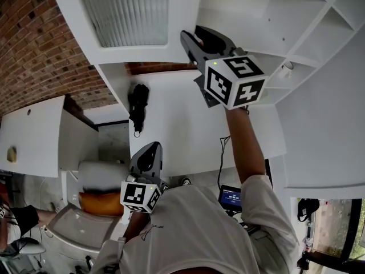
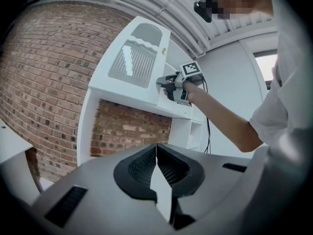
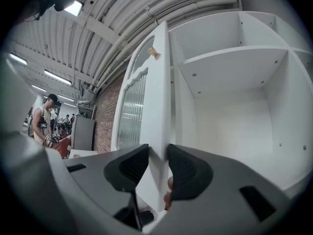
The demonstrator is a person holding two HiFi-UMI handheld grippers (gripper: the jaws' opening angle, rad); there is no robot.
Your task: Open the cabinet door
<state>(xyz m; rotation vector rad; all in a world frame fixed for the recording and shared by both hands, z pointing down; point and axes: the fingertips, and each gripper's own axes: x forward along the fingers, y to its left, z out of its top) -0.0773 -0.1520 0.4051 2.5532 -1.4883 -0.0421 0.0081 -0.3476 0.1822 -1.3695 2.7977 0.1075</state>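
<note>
The white cabinet door [image 3: 146, 106] has a ribbed glass panel and a small knob [image 3: 153, 52], and it stands ajar from the open cabinet [image 3: 230, 97]. My right gripper [image 3: 157, 153] is shut on the door's free edge, one pad on each face. In the head view the right gripper [image 1: 191, 39] reaches up to the door [image 1: 122, 16] at the cabinet's front. In the left gripper view the door [image 2: 132, 62] shows with the right gripper [image 2: 164, 82] at its edge. My left gripper [image 2: 156, 148] is shut and holds nothing; it hangs low [image 1: 149, 150], apart from the cabinet.
A brick wall [image 1: 34, 44] runs behind and left of the cabinet. A black device [image 1: 138, 104] hangs under the upper cabinet. More white open shelves [image 1: 319, 33] stand to the right. A low white cabinet [image 1: 31, 136] is at the left. People [image 3: 41, 119] stand far off.
</note>
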